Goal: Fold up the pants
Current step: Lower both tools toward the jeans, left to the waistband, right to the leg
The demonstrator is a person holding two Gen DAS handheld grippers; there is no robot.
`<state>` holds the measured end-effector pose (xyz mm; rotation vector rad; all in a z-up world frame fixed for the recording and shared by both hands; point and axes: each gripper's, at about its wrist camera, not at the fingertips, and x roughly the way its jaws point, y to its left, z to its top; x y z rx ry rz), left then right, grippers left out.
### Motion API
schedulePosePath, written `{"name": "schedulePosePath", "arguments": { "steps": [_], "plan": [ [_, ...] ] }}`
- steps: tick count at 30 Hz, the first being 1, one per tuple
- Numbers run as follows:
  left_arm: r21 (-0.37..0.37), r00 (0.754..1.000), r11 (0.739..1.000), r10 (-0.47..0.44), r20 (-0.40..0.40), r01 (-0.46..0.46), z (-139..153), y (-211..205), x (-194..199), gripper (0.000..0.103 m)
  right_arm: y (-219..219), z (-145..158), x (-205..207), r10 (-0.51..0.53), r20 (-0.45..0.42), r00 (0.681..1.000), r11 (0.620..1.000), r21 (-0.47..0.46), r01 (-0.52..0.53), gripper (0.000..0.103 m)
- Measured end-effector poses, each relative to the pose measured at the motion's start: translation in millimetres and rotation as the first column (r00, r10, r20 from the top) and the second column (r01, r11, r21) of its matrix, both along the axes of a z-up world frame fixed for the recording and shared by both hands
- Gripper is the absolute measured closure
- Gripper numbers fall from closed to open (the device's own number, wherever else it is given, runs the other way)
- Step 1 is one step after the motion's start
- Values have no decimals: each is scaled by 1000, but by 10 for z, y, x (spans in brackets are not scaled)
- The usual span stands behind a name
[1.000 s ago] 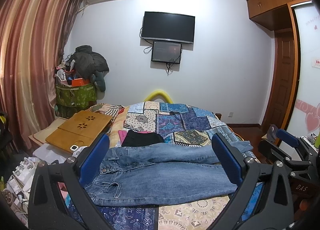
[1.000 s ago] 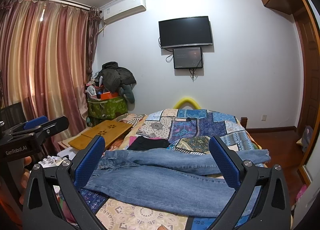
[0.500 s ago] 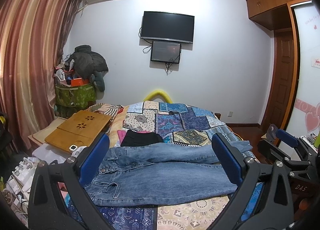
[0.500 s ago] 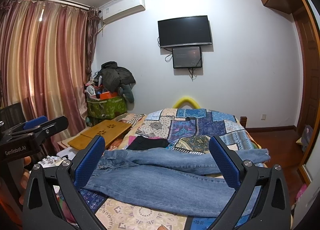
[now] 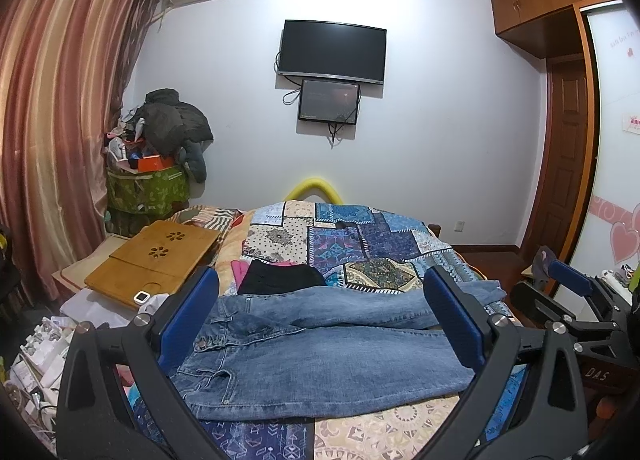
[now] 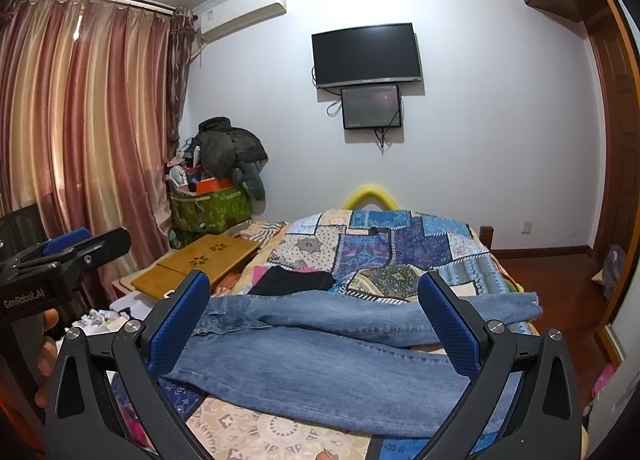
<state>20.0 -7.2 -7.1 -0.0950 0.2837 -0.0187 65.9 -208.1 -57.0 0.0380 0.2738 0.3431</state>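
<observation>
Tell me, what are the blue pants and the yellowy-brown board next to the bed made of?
The pants look like denim: faded blue woven cloth with stitched seams, a pocket and a metal button. The board looks like bamboo or light wood, smooth and golden, with flower-shaped holes cut through; which of the two is hard to say.

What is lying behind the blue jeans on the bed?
Behind the jeans lies a folded black garment, with pink cloth showing beside it, on the patchwork quilt. The jeans cover the black garment's near edge, so its full shape is hidden.
</observation>
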Motion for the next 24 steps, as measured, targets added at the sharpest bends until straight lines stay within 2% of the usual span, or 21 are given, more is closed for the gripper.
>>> {"name": "schedulePosePath", "arguments": {
  "steps": [4, 14, 19, 24],
  "plan": [
    [0, 1000, 1000, 16, -18, -16, -53, 72, 223, 0, -19, -101, 254, 2, -44, 999, 1000, -7, -3, 0],
    [46, 981, 998, 45, -187, -37, -339, 412, 1210, 0, -105, -402, 1034, -11, -165, 986, 997, -81, -2, 0],
    [92, 950, 994, 86, -301, -61, -559, 650, 1882, 0, -170, -491, 1494, -17, -221, 975, 992, -125, -11, 0],
    [44, 901, 999, 42, -432, -26, -874, 877, 2495, 0, -212, -601, 1822, -23, -262, 965, 985, -170, -22, 0]
  ]
}}
